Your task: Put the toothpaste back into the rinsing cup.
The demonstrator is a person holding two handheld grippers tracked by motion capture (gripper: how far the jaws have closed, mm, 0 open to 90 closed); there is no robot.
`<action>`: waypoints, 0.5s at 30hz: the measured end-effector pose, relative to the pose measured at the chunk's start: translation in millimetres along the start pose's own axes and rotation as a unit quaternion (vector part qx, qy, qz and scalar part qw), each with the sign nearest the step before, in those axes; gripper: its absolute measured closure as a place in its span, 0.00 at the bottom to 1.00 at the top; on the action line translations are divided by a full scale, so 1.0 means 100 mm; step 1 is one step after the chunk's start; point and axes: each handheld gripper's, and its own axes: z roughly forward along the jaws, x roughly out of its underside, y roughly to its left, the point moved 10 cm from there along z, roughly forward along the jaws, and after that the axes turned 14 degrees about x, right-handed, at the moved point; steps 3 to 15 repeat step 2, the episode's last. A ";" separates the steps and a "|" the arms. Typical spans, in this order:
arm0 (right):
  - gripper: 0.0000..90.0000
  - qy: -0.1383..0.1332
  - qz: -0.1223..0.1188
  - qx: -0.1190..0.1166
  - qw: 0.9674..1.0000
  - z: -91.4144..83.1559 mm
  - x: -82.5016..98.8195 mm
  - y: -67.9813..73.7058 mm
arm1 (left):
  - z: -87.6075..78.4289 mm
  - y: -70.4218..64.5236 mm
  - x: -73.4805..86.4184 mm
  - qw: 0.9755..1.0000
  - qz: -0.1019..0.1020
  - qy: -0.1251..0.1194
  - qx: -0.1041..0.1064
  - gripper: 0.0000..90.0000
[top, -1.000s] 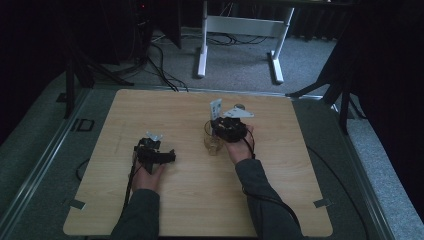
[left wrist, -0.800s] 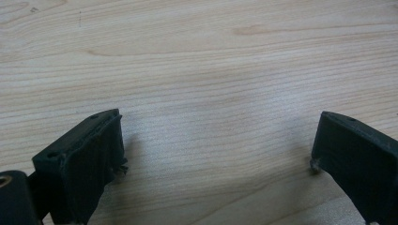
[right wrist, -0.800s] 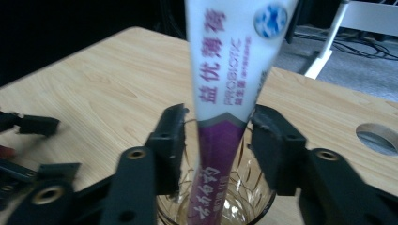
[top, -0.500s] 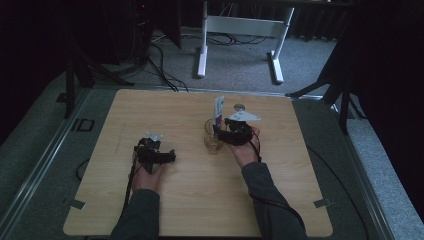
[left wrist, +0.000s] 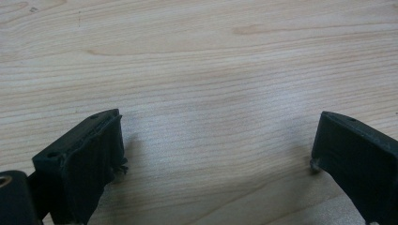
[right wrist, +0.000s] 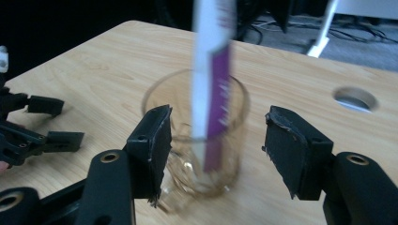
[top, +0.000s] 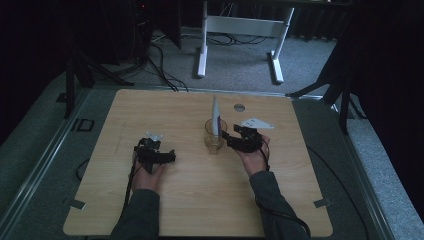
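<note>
Now right tool (right wrist: 213, 150) jaws just opened wide, clear of glass (right wrist: 197, 140) holding tube (right wrist: 213, 70); left tool (left wrist: 216, 154) wide, empty.

left gripper (top: 167, 156): jaws apart, low | right gripper (top: 226, 139): jaws just opened, seemingly level

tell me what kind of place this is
Probably a lab or recording setup: a bare wooden table on grey carpet, cables trailing behind, dark curtains around. A glass holds a white-purple tube.

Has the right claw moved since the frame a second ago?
Yes. The right claw has slid toward the table's right edge, away from the glass it was over, its jaws just opening, leaving the white-and-purple tube standing inside.
</note>
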 end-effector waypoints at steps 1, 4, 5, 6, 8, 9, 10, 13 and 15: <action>0.45 0.002 0.008 0.003 1.000 -0.03 0.02 -0.05 | 0.00 0.00 0.00 1.000 0.001 0.001 0.000 0.03; 0.45 0.004 0.013 0.005 1.000 -0.05 0.05 -0.10 | 0.00 0.00 0.00 1.000 0.001 0.002 0.000 0.03; 0.45 0.004 0.013 0.005 1.000 -0.05 0.05 -0.10 | 0.00 0.00 0.00 1.000 0.001 0.002 0.000 0.03; 0.45 0.004 0.013 0.005 1.000 -0.05 0.05 -0.10 | 0.00 0.00 0.00 1.000 0.001 0.002 0.000 0.03; 0.45 0.004 0.013 0.005 1.000 -0.05 0.05 -0.10 | 0.00 0.00 0.00 1.000 0.001 0.002 0.000 0.03; 0.45 0.004 0.013 0.005 1.000 -0.05 0.05 -0.10 | 0.00 0.00 0.00 1.000 0.001 0.002 0.000 0.03; 0.45 0.004 0.013 0.005 1.000 -0.05 0.05 -0.10 | 0.00 0.00 0.00 1.000 0.001 0.002 0.000 0.03; 0.45 0.004 0.013 0.005 1.000 -0.05 0.05 -0.10 | 0.00 0.00 0.00 1.000 0.001 0.002 0.000 0.03; 0.45 0.004 0.013 0.005 1.000 -0.05 0.05 -0.10 | 0.00 0.00 0.00 1.000 0.001 0.002 0.000 0.03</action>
